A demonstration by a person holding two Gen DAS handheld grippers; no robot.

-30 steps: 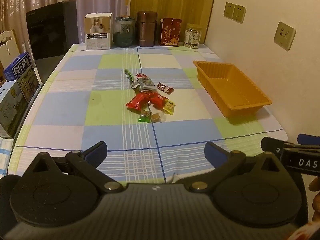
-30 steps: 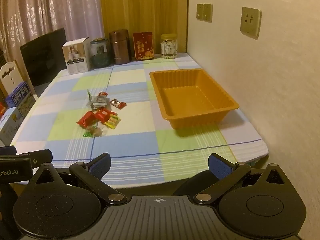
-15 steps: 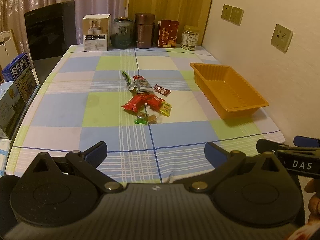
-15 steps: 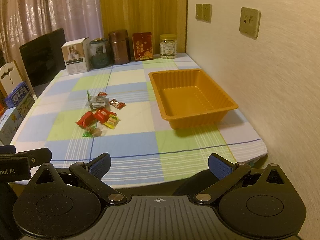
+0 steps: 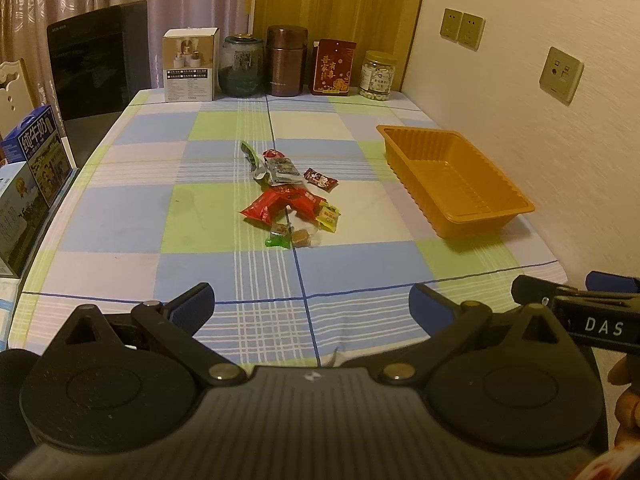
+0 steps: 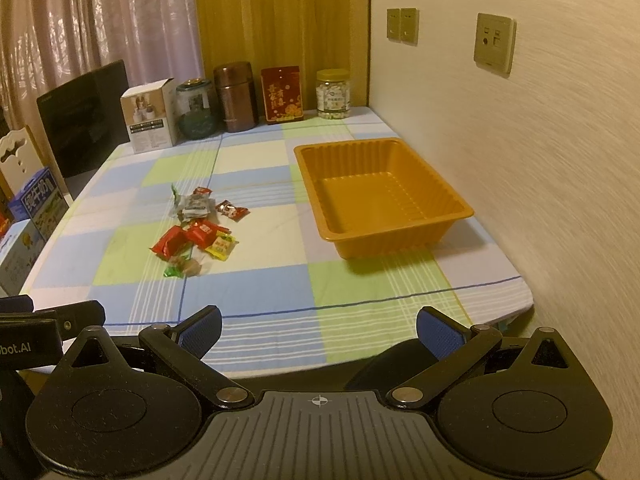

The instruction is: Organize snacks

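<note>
A pile of small wrapped snacks (image 5: pixel 290 196) lies mid-table on the checked cloth; it also shows in the right wrist view (image 6: pixel 196 230). It holds red packets, a silver packet, a yellow sweet and a green sweet. An empty orange tray (image 5: pixel 452 184) stands at the right by the wall, also in the right wrist view (image 6: pixel 380 196). My left gripper (image 5: pixel 312 304) is open and empty over the table's near edge, well short of the snacks. My right gripper (image 6: pixel 318 328) is open and empty at the near edge, in front of the tray.
A white box (image 5: pixel 190 64), a glass jar (image 5: pixel 241 66), a brown canister (image 5: pixel 286 60), a red packet (image 5: pixel 333 67) and a small jar (image 5: pixel 376 76) line the far edge. A dark chair (image 5: pixel 96 60) and milk cartons (image 5: pixel 28 176) stand left. The wall (image 5: pixel 540 120) runs along the right.
Both grippers have drawn back and risen slightly, so the table appears a little farther away. Nothing on the table has moved.
</note>
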